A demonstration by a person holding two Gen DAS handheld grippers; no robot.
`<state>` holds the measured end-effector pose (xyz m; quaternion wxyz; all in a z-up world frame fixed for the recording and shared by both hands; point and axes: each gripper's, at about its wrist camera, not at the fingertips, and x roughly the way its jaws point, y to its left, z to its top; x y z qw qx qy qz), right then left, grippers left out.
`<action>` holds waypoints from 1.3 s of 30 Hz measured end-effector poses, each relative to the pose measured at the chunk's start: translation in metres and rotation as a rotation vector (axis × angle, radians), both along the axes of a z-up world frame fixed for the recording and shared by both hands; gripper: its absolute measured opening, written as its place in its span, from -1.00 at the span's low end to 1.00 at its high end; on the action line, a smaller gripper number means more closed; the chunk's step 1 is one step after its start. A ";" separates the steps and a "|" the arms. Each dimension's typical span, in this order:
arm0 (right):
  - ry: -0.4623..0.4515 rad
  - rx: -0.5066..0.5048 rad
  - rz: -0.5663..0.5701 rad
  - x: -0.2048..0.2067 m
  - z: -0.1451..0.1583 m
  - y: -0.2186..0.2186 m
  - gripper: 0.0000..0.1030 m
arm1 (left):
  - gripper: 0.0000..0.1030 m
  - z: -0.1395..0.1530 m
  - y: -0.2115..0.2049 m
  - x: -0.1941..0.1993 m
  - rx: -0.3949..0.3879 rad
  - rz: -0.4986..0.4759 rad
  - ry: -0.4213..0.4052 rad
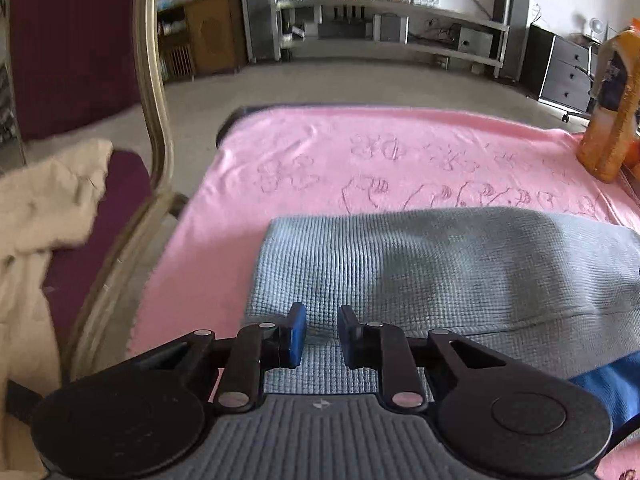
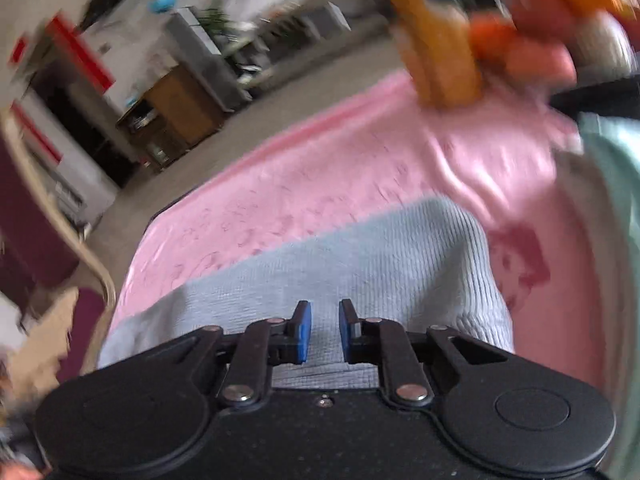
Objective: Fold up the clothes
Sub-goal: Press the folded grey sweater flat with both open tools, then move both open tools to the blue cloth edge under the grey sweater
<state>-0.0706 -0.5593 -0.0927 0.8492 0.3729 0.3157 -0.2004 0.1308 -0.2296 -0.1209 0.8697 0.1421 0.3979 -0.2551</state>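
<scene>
Grey-blue waffle-knit garment (image 1: 440, 272) lay folded on the pink blanket (image 1: 360, 148), long axis running 9-to-3 across both wrist views. Left gripper (image 1: 321, 334) sat over its left end, jaws a narrow gap apart, nothing pinched, fabric just below at 12. Right gripper (image 2: 325, 332) sat over the right end, same narrow gap, empty; that view was motion-blurred. Garment's rounded right edge (image 2: 492, 280) fell at 2 o'clock from the right tips. Each hand looked equally near its own end, so the next fold likely needs both.
</scene>
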 end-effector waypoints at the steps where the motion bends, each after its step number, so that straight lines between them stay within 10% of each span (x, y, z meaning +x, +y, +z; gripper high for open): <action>1: 0.017 0.051 -0.039 -0.002 -0.009 -0.010 -0.73 | -0.52 -0.002 -0.001 0.001 0.015 -0.002 0.000; 2: 0.030 0.104 -0.071 -0.006 -0.017 -0.019 -1.00 | -0.51 -0.002 -0.002 0.001 0.031 -0.011 -0.003; 5: 0.016 0.261 -0.162 -0.024 -0.030 -0.040 -1.00 | -0.51 0.002 0.002 -0.002 0.059 -0.015 0.001; 11: 0.041 0.177 -0.309 -0.071 0.000 -0.024 -1.00 | -0.59 0.017 0.030 -0.018 0.127 0.037 -0.023; 15: 0.060 -0.025 -0.317 -0.098 0.036 0.004 -0.76 | -0.59 0.037 0.063 -0.028 0.032 0.085 -0.004; 31: 0.061 -0.148 -0.075 -0.067 0.033 0.054 -0.76 | -0.51 0.033 0.031 -0.050 -0.060 -0.060 -0.033; 39: 0.120 -0.274 0.112 -0.017 0.014 0.086 -0.76 | -0.51 0.001 -0.007 -0.056 0.106 -0.136 -0.146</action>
